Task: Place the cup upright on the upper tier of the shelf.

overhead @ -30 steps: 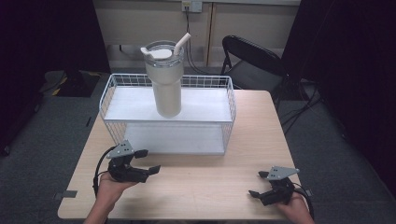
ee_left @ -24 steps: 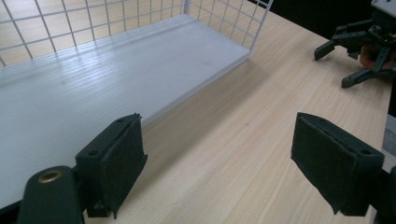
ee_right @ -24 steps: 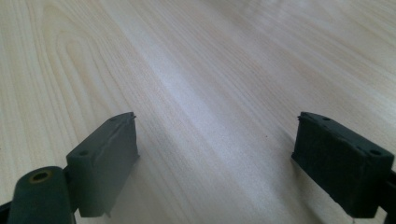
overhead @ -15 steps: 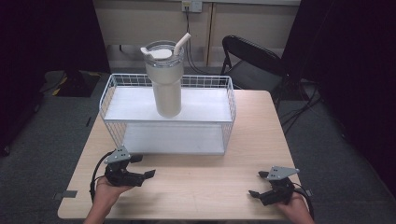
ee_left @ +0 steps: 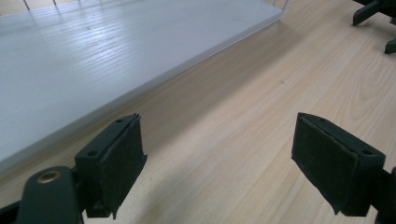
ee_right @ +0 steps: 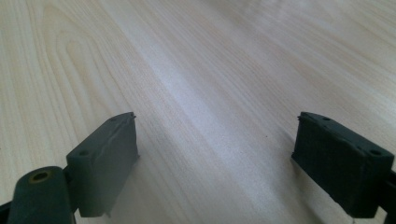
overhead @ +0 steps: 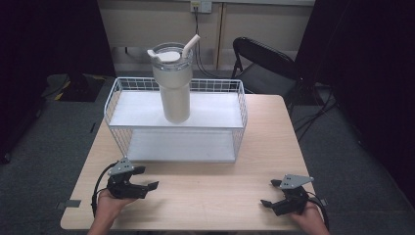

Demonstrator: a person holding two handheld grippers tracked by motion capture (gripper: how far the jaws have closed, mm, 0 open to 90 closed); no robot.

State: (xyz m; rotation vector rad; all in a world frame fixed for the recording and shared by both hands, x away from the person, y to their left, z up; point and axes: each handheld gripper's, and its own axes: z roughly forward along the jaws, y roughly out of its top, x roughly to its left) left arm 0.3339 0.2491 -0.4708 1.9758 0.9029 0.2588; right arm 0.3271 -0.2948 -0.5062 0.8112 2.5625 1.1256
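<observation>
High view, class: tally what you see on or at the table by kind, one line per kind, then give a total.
Tumbler with lid and straw: 1
White wire shelf rack: 1
Hand-held grippers: 2, the left gripper and the right gripper
Folding chair behind the table: 1
Total: 5

Light wooden desk (overhead: 205, 196) on grey carpet. White wire two-tier rack (overhead: 242, 110) at desk's far half. Cream tumbler (overhead: 175, 93) with lid and straw upright on rack's upper shelf. Black folding chair (overhead: 264, 63) behind desk, right. Cables along back wall.
</observation>
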